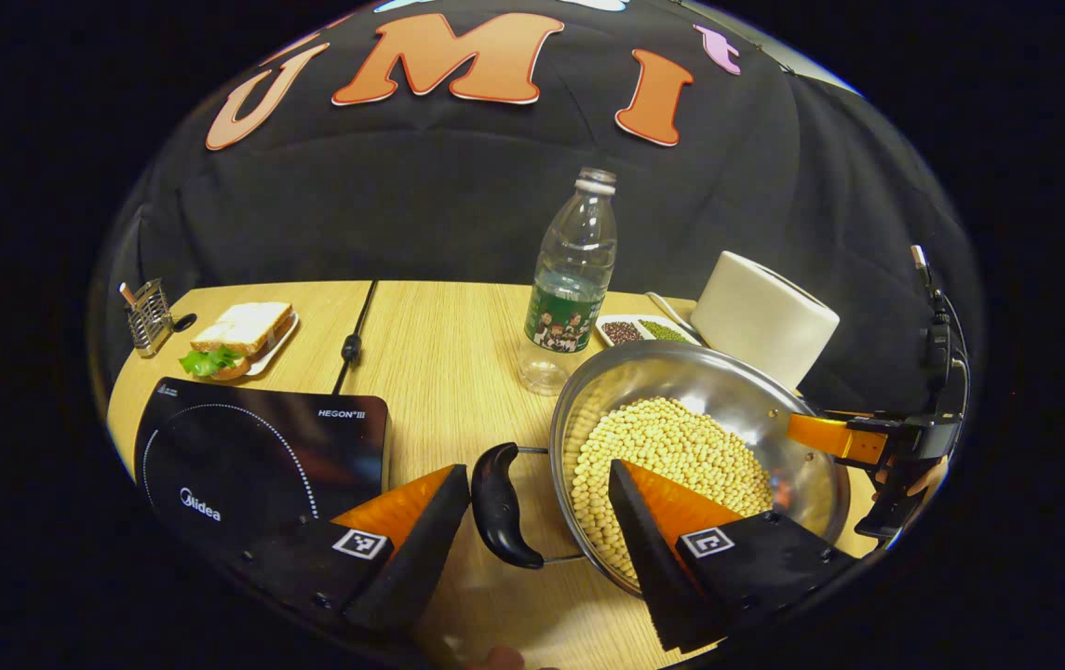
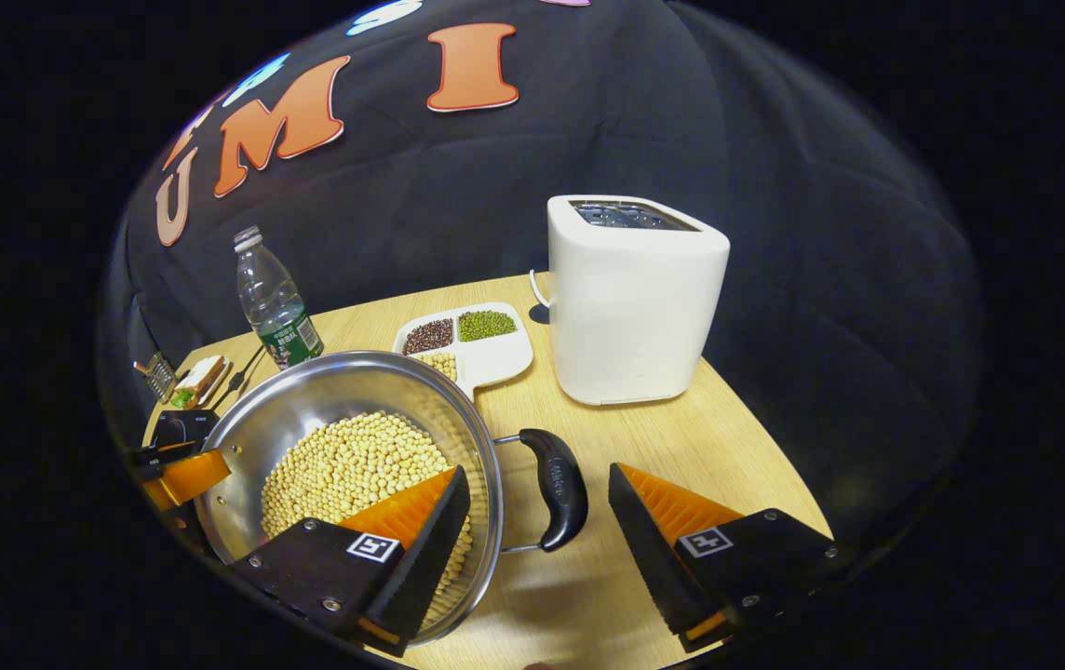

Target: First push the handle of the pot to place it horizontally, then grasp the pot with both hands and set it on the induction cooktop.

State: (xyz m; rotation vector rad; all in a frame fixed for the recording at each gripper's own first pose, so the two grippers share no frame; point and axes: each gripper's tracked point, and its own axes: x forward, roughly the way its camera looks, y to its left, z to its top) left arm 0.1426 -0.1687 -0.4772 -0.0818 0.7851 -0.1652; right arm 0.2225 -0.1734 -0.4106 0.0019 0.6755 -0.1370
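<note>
Pot (image 1: 700, 437) of beans sits right of the induction cooktop (image 1: 253, 456). Left gripper (image 1: 537, 521) and right gripper (image 2: 537, 521) both open, each straddling a seemingly level handle (image 1: 500, 502). Next: close, lift together.

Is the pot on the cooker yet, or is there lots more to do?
Not yet. The pot full of beans sits on the table, beside the cooktop. Both handles lie flat, so that looks done. Each gripper has open jaws around a handle. Left: squeeze, lift, carry over.
</note>
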